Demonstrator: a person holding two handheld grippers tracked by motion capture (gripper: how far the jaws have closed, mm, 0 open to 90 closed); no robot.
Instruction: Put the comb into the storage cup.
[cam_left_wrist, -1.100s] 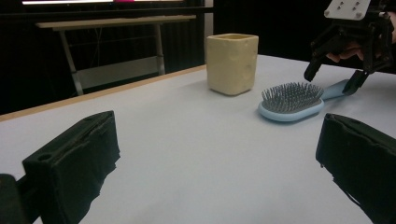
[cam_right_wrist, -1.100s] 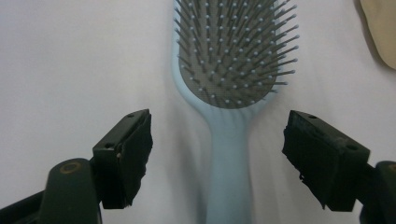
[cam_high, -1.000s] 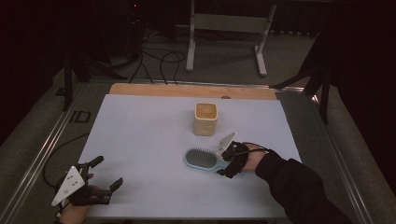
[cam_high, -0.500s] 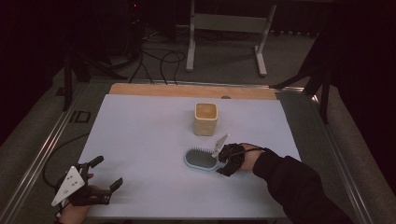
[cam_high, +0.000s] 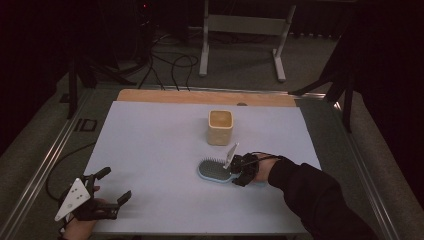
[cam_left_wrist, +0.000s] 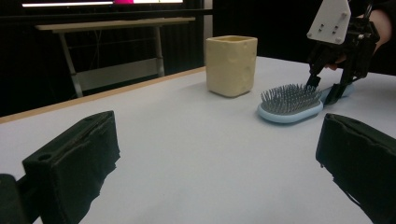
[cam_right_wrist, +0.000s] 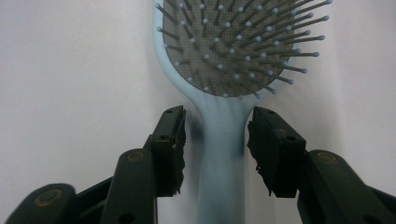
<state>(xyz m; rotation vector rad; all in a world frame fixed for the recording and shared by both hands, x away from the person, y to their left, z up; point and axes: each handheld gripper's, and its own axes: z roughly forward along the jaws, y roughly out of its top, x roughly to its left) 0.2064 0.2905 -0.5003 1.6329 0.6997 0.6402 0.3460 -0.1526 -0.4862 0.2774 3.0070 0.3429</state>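
hairbrush (cam_right_wrist: 223, 154) handle end cut off at bottom edge

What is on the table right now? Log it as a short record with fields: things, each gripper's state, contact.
surface: white table
brush: light blue plastic hairbrush, bristles up, lying flat
cup: cream squarish cup, upright, beyond the brush, apart from it
right gripper: fingers straddle the brush handle, just been closing, narrow gaps on both sides, not yet pressing
left gripper: open, nothing between its fingers, near the table's front left corner

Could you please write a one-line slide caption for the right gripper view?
Right gripper closing around the handle of a light-blue plastic hairbrush lying bristles-up on the white table.
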